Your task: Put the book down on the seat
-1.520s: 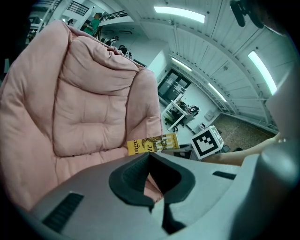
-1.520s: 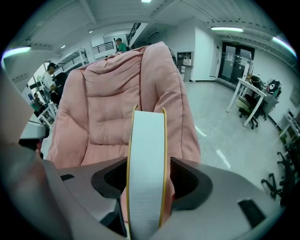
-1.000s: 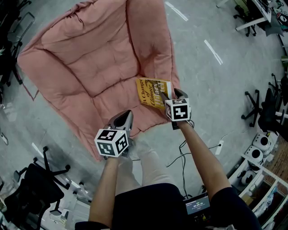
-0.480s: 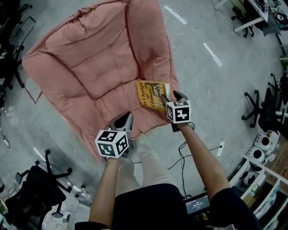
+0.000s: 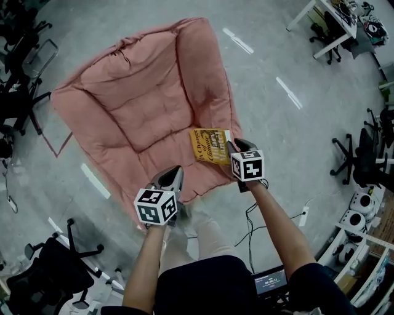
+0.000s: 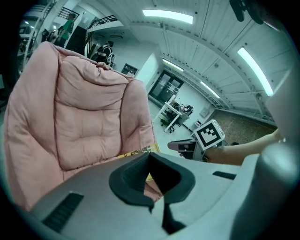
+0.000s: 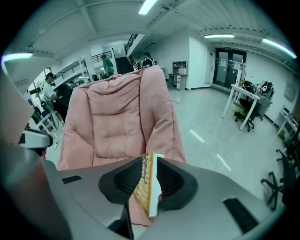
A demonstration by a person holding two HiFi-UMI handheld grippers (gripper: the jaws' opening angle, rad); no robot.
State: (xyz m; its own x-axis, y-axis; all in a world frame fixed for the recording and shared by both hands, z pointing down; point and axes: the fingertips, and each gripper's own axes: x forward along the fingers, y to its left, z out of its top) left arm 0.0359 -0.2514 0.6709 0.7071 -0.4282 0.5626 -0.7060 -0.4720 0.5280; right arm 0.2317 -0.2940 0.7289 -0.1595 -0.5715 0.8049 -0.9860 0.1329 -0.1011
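In the head view, the grey floor (image 5: 295, 141) bears white tape strips (image 5: 288, 92) at 2 o'clock, black office chairs (image 5: 18, 101) at 9 o'clock, more chairs (image 5: 363, 154) at 3 o'clock, and a white power strip (image 5: 302, 216) at 4 o'clock.

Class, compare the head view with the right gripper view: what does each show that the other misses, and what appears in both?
Head view only: the person's legs, a cable on the floor, and the book with its yellow cover seen from above.
Right gripper view only: the right gripper clamped on the book's edge, its jaws having just been closing on it, plus ceiling lights and people behind the seat.
Both: the pink seat, the book, and the white floor stripes.
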